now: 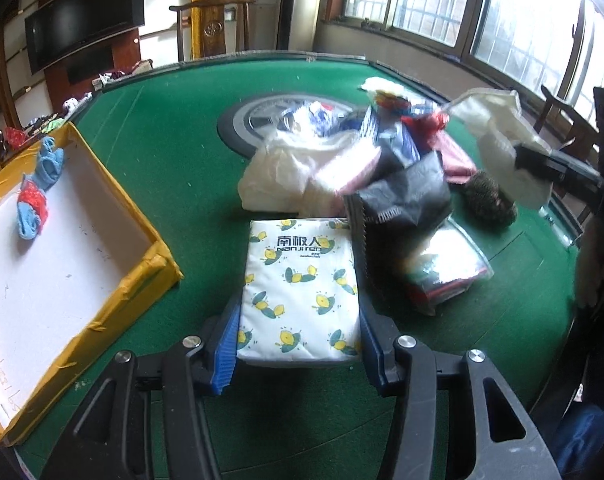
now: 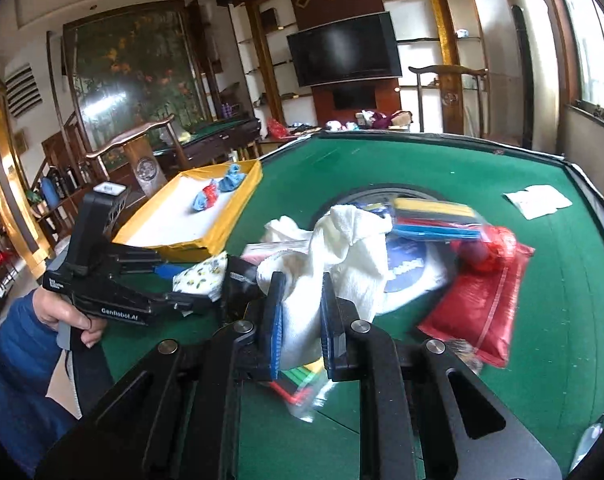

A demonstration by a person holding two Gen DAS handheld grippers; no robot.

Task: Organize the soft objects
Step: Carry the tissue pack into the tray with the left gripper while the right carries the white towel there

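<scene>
We are clamping the lemon-printed white tissue pack [image 1: 298,288] in the left gripper [image 1: 298,332] and pinching the white cloth [image 2: 342,248] in the right gripper [image 2: 300,320]; lifting each clear of the pile, we should be steering toward the yellow-rimmed tray [image 1: 114,280] at left.

Lemon-print pack [image 1: 298,292] (green table [image 1: 174,152])

Black gripper [image 2: 298,320], blue-padded jaws, silver screws; blue sleeve [image 2: 22,340].

Bare green tabletop [image 1: 174,160] lies open between the yellow-walled tray [image 1: 142,280] at its left edge and the central pile of soft goods [image 1: 342,168]. The far side beyond the pile is open too, save a white paper [image 2: 538,200] near the right edge.
</scene>
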